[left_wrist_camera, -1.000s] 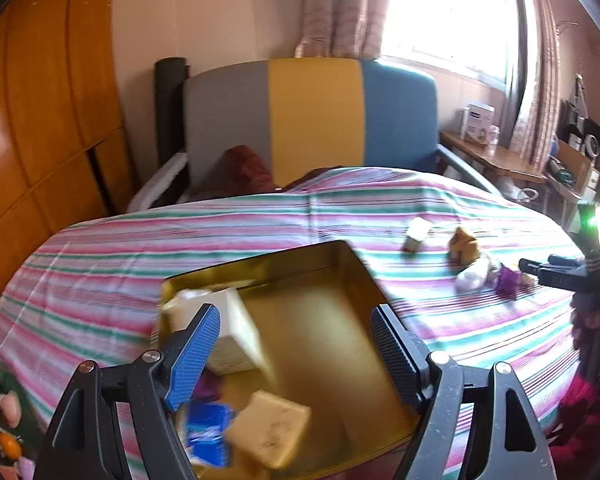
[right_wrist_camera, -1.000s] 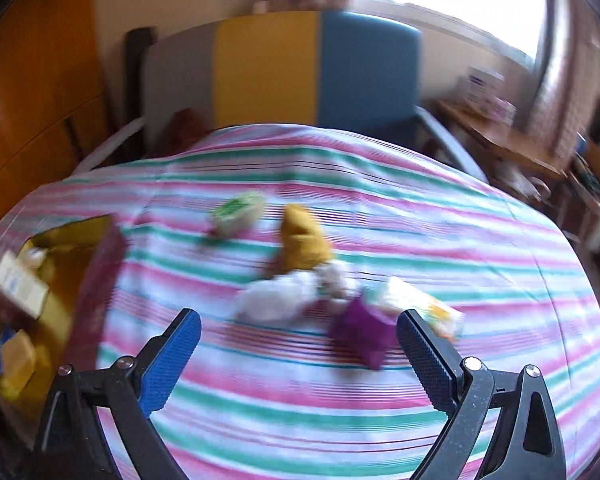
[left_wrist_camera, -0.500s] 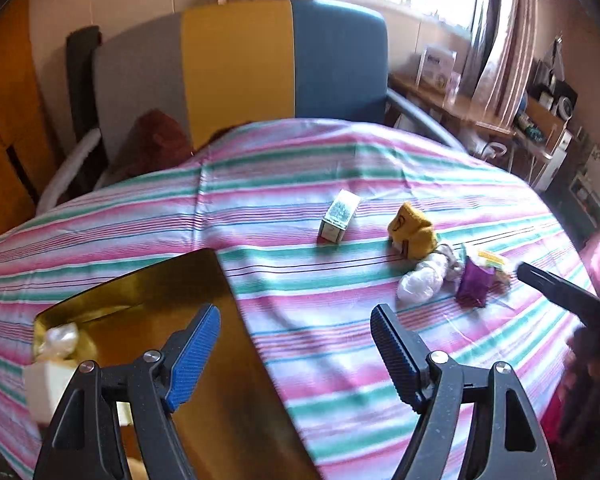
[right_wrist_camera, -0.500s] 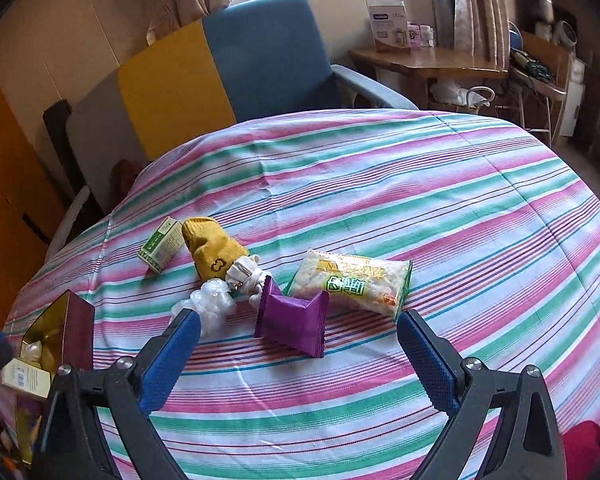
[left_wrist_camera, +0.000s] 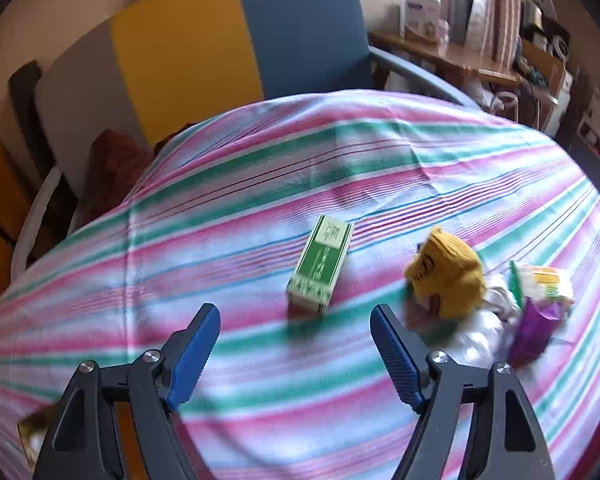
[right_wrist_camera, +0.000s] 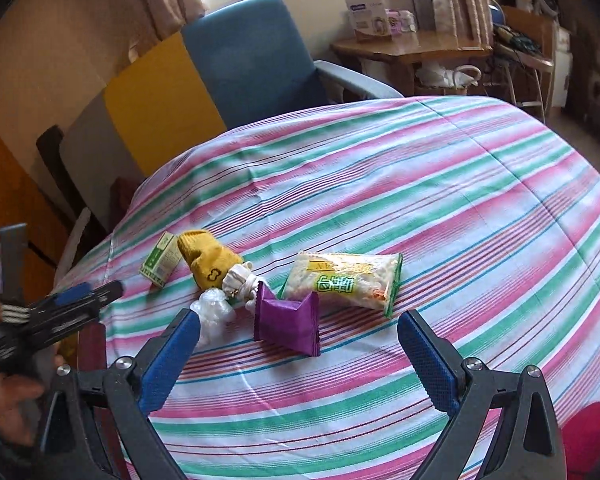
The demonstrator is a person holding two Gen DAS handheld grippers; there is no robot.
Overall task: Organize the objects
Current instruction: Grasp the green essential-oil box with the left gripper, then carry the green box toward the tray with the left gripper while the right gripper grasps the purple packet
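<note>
A green and white carton lies on the striped tablecloth just ahead of my open, empty left gripper. To its right sit a yellow knitted piece, a purple packet and a snack bag. In the right wrist view, my right gripper stands open and empty, with the purple packet between and just beyond its fingers. Behind that lie the snack bag, a white bundle, clear plastic, the yellow piece and the carton. The left gripper shows at the left.
A corner of the gold tin shows at the bottom left, and its dark red wall stands at the table's left. A grey, yellow and blue chair stands behind the round table. A hand holds the left gripper.
My left gripper has swung right, from above the gold tin to the green carton. The right wrist view has drawn nearer to the purple packet. Both grippers stayed open.
</note>
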